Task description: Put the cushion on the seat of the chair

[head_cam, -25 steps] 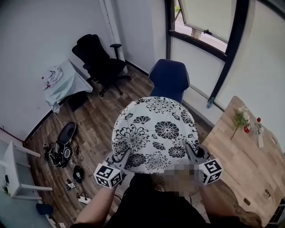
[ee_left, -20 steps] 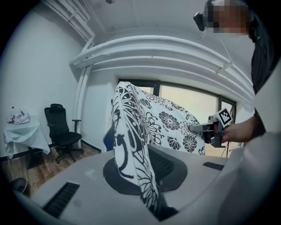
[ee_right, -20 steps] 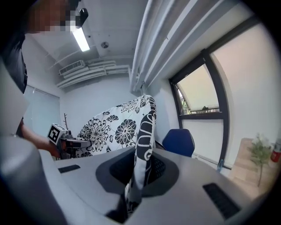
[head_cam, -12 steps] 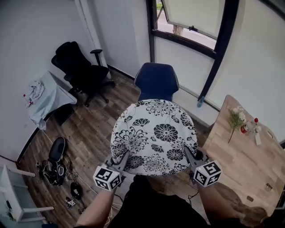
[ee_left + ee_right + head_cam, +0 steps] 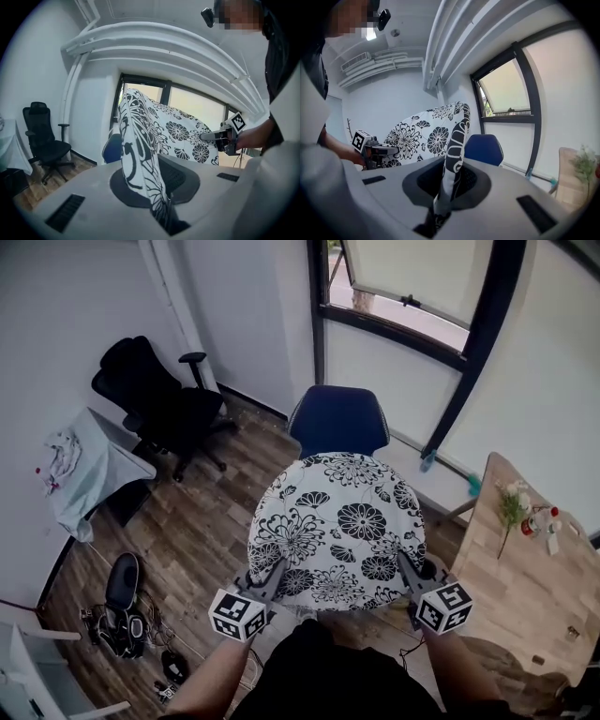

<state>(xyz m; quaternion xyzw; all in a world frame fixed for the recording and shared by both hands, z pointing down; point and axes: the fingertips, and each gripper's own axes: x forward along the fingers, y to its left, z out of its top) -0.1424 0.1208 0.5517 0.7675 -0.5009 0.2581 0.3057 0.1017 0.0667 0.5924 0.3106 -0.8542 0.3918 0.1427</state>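
A round white cushion [image 5: 337, 526] with a black flower print hangs in the air between both grippers. My left gripper [image 5: 265, 579] is shut on its near left edge, where the cloth [image 5: 140, 159] runs into the jaws. On the near right edge, my right gripper [image 5: 409, 570] is shut as well, with the fabric [image 5: 452, 154] pinched between its jaws. The blue chair [image 5: 337, 420] stands just beyond the cushion, below the window; its seat is hidden behind the cushion in the head view. The chair's blue back [image 5: 483, 148] shows past the cushion's edge in the right gripper view.
A black office chair [image 5: 155, 404] stands at the back left by the wall. A wooden table [image 5: 525, 587] with flowers and small items is at the right. Shoes and cables [image 5: 122, 606] lie on the wood floor at the left. A window [image 5: 412, 282] is ahead.
The head view has shifted: the blue chair now sits centred ahead and a little closer. The cushion stays held up between both grippers.
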